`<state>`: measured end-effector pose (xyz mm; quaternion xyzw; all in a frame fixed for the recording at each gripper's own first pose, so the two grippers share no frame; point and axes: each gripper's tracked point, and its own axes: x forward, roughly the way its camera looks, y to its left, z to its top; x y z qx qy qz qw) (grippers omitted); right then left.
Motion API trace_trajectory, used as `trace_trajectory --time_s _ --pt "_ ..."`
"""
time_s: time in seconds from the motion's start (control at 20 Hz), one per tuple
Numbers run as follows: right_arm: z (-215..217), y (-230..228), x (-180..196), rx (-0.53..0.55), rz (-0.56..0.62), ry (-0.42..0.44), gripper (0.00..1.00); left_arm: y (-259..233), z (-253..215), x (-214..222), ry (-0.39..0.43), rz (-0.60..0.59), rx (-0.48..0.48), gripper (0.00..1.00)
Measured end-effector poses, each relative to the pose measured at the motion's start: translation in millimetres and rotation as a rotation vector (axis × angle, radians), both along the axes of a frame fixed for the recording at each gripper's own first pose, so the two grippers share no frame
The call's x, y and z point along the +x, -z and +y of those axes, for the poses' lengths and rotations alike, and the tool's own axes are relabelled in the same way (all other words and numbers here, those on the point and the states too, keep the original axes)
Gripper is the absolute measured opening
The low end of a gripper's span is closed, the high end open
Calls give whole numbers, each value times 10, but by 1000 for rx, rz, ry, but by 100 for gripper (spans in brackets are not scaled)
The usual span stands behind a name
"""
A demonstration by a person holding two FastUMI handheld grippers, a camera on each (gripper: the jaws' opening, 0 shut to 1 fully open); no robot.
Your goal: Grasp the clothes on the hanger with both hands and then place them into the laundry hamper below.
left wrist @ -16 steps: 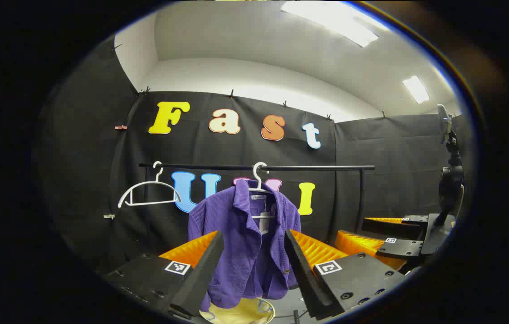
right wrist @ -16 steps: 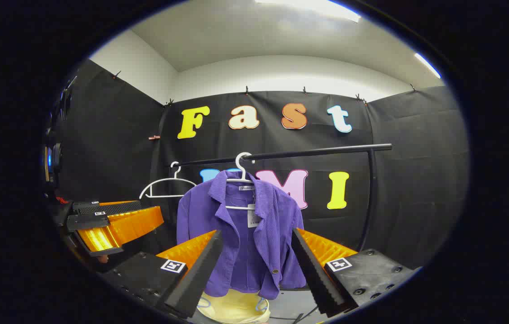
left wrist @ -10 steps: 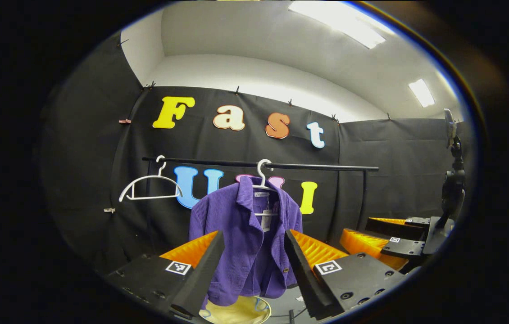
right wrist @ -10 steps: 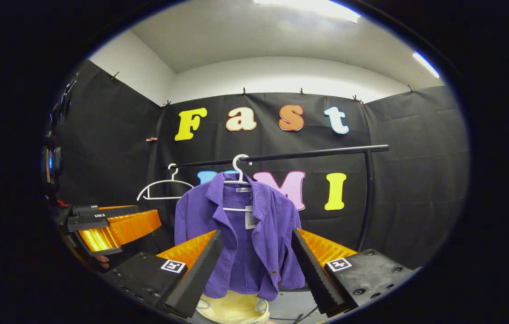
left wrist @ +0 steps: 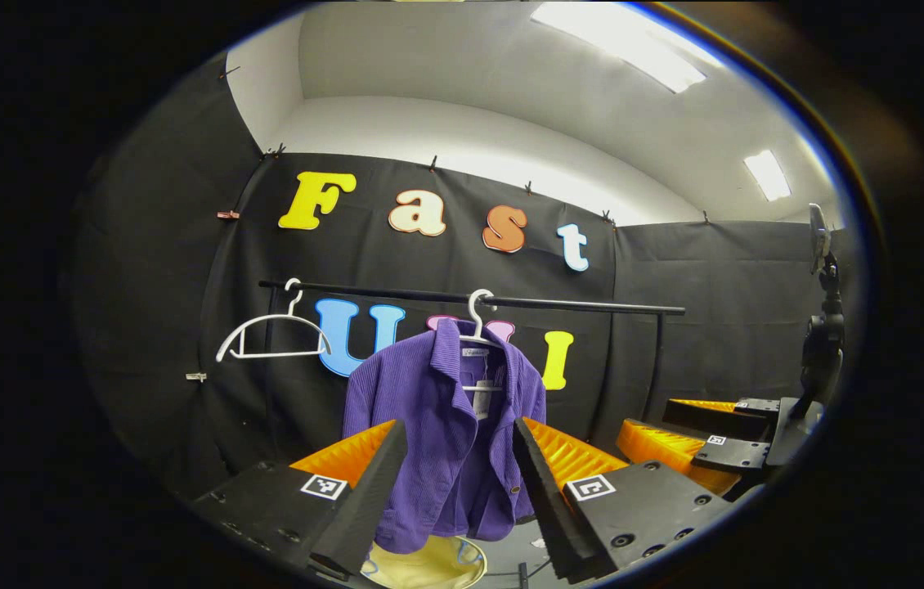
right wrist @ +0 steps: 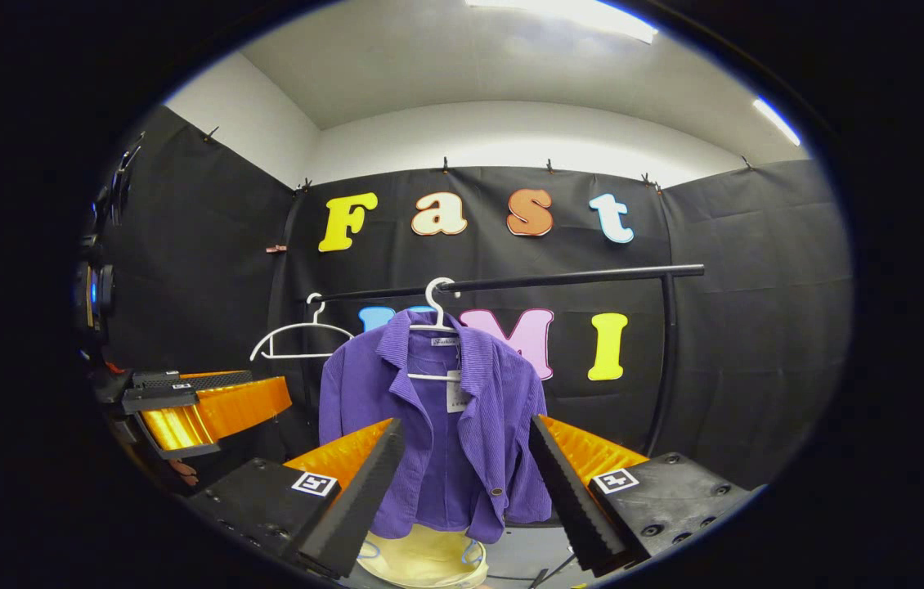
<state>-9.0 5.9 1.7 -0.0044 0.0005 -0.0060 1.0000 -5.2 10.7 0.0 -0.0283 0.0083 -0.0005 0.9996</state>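
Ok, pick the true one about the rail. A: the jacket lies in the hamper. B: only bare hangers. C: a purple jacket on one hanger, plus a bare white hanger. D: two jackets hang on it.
C: the purple jacket hangs on its hanger from the rail, and a bare white hanger hangs beside it.

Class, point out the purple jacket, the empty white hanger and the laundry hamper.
purple jacket (right wrist: 486, 425): right gripper view, on its front panel.
empty white hanger (left wrist: 270, 337): left gripper view, on its shoulder bar.
laundry hamper (right wrist: 421, 560): right gripper view, on its pale inside below the jacket.
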Motion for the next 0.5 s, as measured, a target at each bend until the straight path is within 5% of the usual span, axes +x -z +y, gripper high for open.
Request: trace_trajectory --time_s 0.5 --pt "92 -24 -67 -10 2 24 99 -41 65 -80 30 -5 -7 82"
